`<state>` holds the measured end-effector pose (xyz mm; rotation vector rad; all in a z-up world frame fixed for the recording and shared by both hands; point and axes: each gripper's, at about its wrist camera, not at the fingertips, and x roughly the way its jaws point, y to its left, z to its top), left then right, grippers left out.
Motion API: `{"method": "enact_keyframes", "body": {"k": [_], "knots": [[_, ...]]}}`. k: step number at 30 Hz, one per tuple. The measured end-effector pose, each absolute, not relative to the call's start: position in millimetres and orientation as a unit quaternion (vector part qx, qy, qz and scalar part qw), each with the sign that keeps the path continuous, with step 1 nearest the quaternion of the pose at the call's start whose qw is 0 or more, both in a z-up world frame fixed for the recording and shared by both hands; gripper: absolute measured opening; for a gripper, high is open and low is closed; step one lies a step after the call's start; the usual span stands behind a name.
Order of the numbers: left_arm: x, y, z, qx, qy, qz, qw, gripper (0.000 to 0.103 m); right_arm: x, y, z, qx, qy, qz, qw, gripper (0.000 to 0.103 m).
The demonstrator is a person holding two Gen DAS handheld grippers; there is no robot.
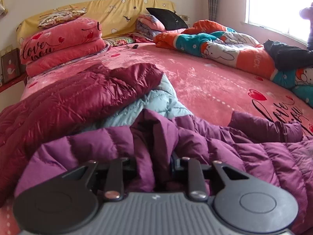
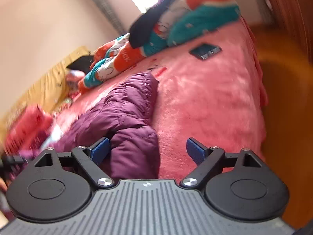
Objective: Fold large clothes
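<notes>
The left gripper (image 1: 154, 168) has its jaws drawn close together, pinching a bunched fold of the purple puffer jacket (image 1: 225, 148); the fabric hides the pads themselves. The right gripper (image 2: 147, 152) has its jaws spread wide, blue pads (image 2: 100, 151) bare and gripping nothing, with a rounded end of the same purple jacket lying between them, against the left pad and clear of the right.

The purple jacket lies crumpled on the pink bed (image 1: 205, 82), at the near edge. Just beyond the jacket, overlapping it, sits a dark red quilted coat (image 1: 68, 98) with a pale blue lining (image 1: 156, 103) showing. Farther from the jacket, by the yellow headboard (image 1: 109, 13), is a stack of folded pink blankets (image 1: 62, 47). Across the bed from the jacket, near the window (image 1: 277, 4), lies a rumpled orange and teal blanket (image 1: 215, 45) with cartoon rabbits, a dark garment (image 1: 287, 56) on top. The right wrist view is blurred.
</notes>
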<state>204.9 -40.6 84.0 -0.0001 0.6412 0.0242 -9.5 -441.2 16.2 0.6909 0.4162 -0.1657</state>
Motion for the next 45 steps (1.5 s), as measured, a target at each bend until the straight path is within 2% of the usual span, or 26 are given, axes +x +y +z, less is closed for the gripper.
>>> {"method": "enact_keyframes", "body": {"k": [3, 7, 11, 15, 20, 26, 29, 32, 38, 45], "knots": [[202.9, -42.4, 83.9, -0.003, 0.313, 0.006, 0.95, 0.031, -8.9, -441.6, 16.9, 0.343, 0.187, -0.106, 0.914, 0.103], [193.0, -39.2, 94.1, -0.004, 0.287, 0.017, 0.958, 0.062, -15.2, -415.2, 43.9, 0.266, 0.118, -0.124, 0.949, 0.103], [170.5, -32.2, 117.0, 0.008, 0.222, 0.028, 0.975, 0.074, -14.9, -389.2, 64.6, 0.227, 0.061, -0.091, 0.968, 0.103], [147.8, -26.8, 128.7, -0.029, 0.204, -0.026, 0.978, 0.075, 0.0, -359.9, 81.9, 0.208, 0.045, -0.019, 0.977, 0.103], [140.8, -48.4, 105.2, -0.029, 0.257, -0.11, 0.96, 0.074, 38.4, -328.7, 81.7, 0.169, 0.095, 0.044, 0.98, 0.103], [173.2, -63.0, 75.8, -0.04, 0.291, -0.11, 0.95, 0.072, 73.2, -330.0, 51.9, 0.138, 0.197, -0.03, 0.97, 0.103], [189.3, -68.2, 68.6, -0.059, 0.288, -0.113, 0.949, 0.071, 73.4, -351.3, 36.3, 0.142, 0.233, -0.081, 0.958, 0.097], [201.5, -77.9, 62.6, -0.071, 0.287, -0.118, 0.948, 0.073, 73.3, -359.6, 32.2, 0.132, 0.246, -0.132, 0.951, 0.095], [215.7, -91.4, 37.3, -0.072, 0.298, -0.117, 0.945, 0.079, 68.7, -353.8, 24.1, 0.128, 0.263, -0.155, 0.944, 0.099], [224.0, -92.3, 7.7, -0.093, 0.297, -0.137, 0.941, 0.08, 81.4, -342.9, 11.2, 0.122, 0.269, -0.162, 0.942, 0.103]]}}
